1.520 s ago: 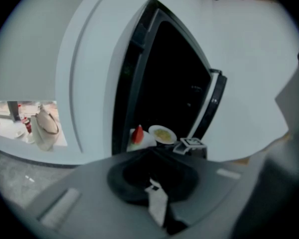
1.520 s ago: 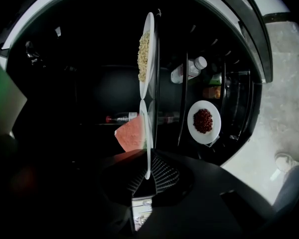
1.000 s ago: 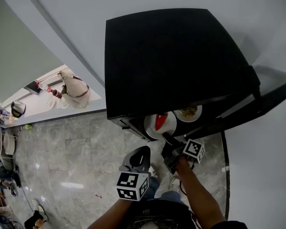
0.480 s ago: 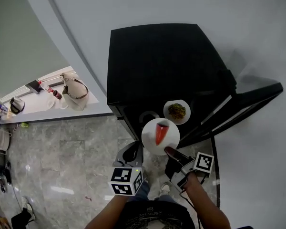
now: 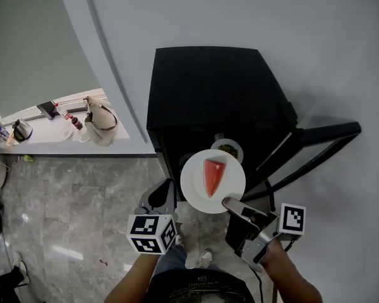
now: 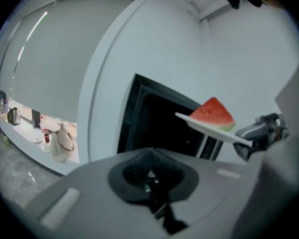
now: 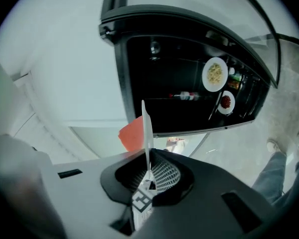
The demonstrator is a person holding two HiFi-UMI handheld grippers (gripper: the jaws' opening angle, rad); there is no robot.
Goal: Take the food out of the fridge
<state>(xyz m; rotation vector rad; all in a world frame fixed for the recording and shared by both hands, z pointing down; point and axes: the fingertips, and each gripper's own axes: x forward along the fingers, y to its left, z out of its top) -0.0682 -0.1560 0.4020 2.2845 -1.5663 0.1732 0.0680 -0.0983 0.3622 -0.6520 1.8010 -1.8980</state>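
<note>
A white plate [image 5: 213,181] with a red watermelon wedge [image 5: 213,175] hangs in the air in front of the open black fridge [image 5: 215,100]. My right gripper [image 5: 230,204] is shut on the plate's near rim. In the right gripper view the plate [image 7: 146,133] stands edge-on between the pads, with the wedge [image 7: 132,133] to its left. My left gripper [image 5: 161,197] hovers left of the plate, its jaws together and holding nothing. In the left gripper view the plate [image 6: 209,129] is seen from below, off to the right of that gripper [image 6: 149,176].
The fridge door [image 5: 316,147] stands open to the right. Inside are a plate of food [image 7: 215,74], a smaller plate with red food [image 7: 225,102] and a bottle [image 7: 187,96]. A counter with a bag [image 5: 100,120] and a kettle [image 5: 20,130] lies far left. Grey marble floor below.
The right gripper has lifted the watermelon plate out of the fridge, up and toward me. The left gripper has risen too and stays left of the plate.
</note>
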